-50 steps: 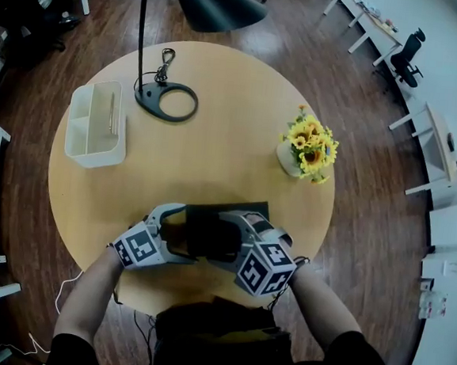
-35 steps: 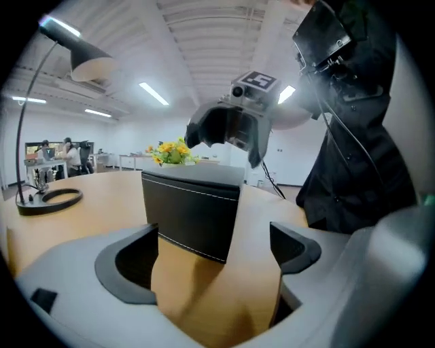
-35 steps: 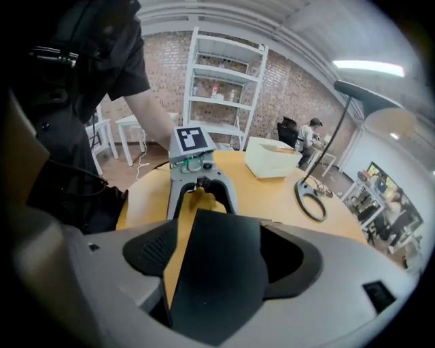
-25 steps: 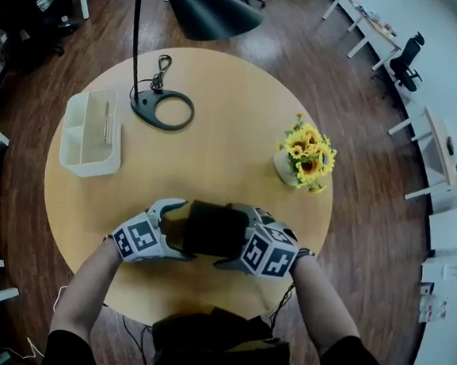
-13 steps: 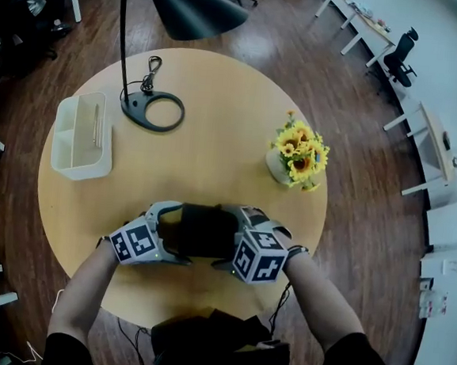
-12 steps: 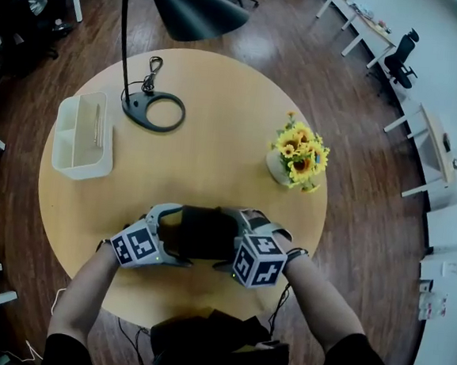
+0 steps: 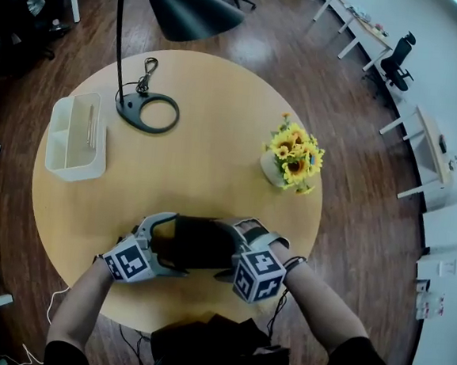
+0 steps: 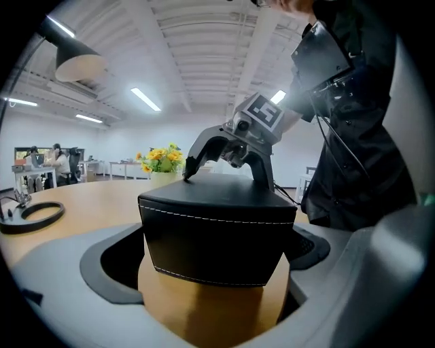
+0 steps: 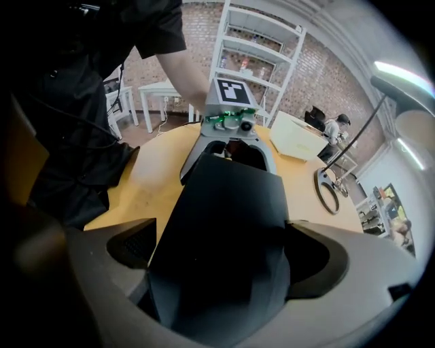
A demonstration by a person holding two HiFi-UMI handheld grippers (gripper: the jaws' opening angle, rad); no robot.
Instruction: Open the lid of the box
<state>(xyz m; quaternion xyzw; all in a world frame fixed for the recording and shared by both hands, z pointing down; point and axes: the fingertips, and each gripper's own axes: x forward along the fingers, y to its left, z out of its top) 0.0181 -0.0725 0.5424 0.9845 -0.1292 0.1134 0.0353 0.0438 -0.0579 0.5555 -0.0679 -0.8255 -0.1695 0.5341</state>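
Note:
A black box [image 7: 201,242] sits near the front edge of the round wooden table [image 7: 219,105]. My left gripper [image 7: 164,244] straddles its left end and my right gripper [image 7: 235,248] its right end. In the left gripper view the stitched black lid [image 8: 214,231] sits over a tan lower part [image 8: 211,306], between the jaws of my left gripper [image 8: 217,272]. The right gripper [image 8: 226,182] arches over the lid, with its fingertips on the lid's two edges. In the right gripper view the lid [image 9: 228,231] fills the span of my right gripper [image 9: 221,262], and the left gripper [image 9: 229,170] shows beyond it.
A black desk lamp has its ring base [image 7: 146,112] at the back left and its head [image 7: 184,11] overhanging. A white tray [image 7: 77,137] stands at the left, a vase of sunflowers [image 7: 290,155] at the right. My body is close behind the front edge.
Both grippers have stayed on the two ends of the box, a little closer together than two seconds ago. The head view has drifted slightly; lamp, tray and flowers keep their places on the table.

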